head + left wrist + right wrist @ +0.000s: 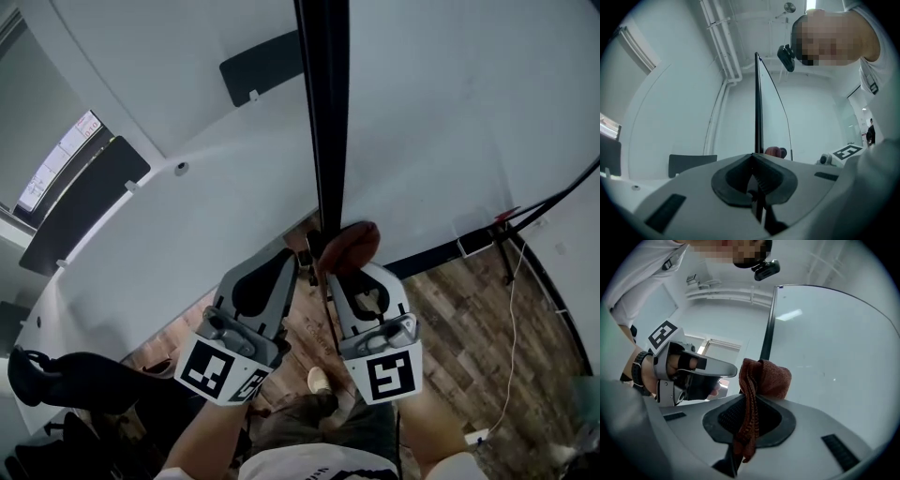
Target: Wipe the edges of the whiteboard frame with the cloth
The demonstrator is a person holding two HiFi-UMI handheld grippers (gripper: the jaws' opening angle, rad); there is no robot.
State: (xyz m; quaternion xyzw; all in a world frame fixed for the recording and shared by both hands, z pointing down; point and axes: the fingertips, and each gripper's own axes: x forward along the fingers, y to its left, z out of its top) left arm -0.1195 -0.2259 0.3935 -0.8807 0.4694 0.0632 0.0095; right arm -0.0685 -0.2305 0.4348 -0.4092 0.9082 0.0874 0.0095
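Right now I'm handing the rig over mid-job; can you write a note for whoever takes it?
Right gripper: shut on the cloth, which sits at the edge of the black whiteboard frame.
Left gripper: shut, empty, just left of the frame.
Done: cloth gripped and at the frame.
Left: wiping the edges; how much is already wiped doesn't show.

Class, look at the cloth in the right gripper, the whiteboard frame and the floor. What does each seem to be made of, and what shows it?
Cloth: rust-brown fabric, probably microfibre; nubby looped texture, limp folds.
Whiteboard frame: smooth black straight strip, painted metal or plastic, unclear which.
Floor: wood-look planks with grain and seams; real wood or laminate unclear.
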